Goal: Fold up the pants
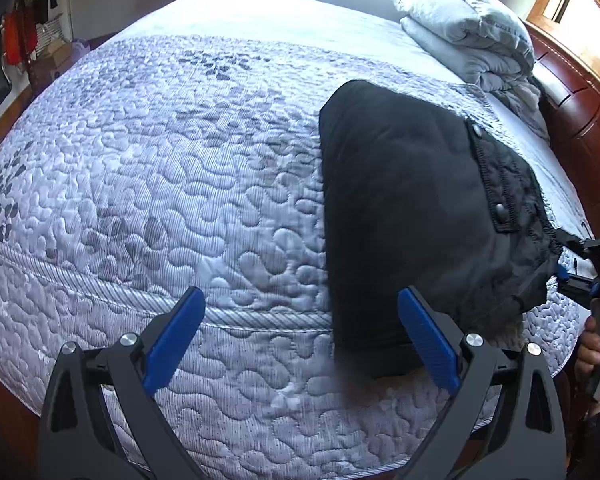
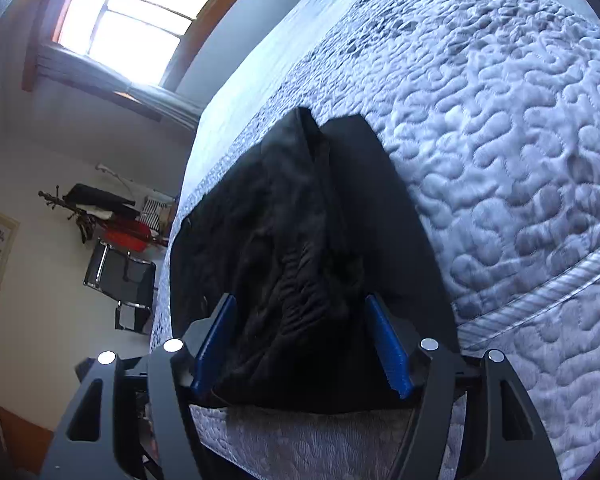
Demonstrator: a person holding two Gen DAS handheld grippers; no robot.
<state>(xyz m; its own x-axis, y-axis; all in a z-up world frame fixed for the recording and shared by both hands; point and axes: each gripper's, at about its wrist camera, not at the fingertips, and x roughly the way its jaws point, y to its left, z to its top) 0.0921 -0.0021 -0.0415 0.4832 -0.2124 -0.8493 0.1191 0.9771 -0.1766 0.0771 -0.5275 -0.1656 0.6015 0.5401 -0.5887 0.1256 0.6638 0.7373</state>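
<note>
Black pants (image 1: 412, 208) lie folded into a thick bundle at the near right edge of the quilted bed (image 1: 172, 168). Their waistband with snap buttons faces right. My left gripper (image 1: 300, 304) is open and empty, its right finger beside the bundle's near left corner. In the right wrist view the pants (image 2: 300, 248) sit between the open blue pads (image 2: 216, 344) of my right gripper (image 2: 300, 308), which straddles the bunched waistband end without squeezing it. The right gripper also shows at the far right of the left wrist view (image 1: 596, 268).
A folded grey blanket (image 1: 472, 32) lies at the head of the bed by the wooden headboard (image 1: 580, 120). A window (image 2: 140, 20), a coat rack with clothes (image 2: 100, 208) and a black chair (image 2: 120, 276) stand beyond the bed.
</note>
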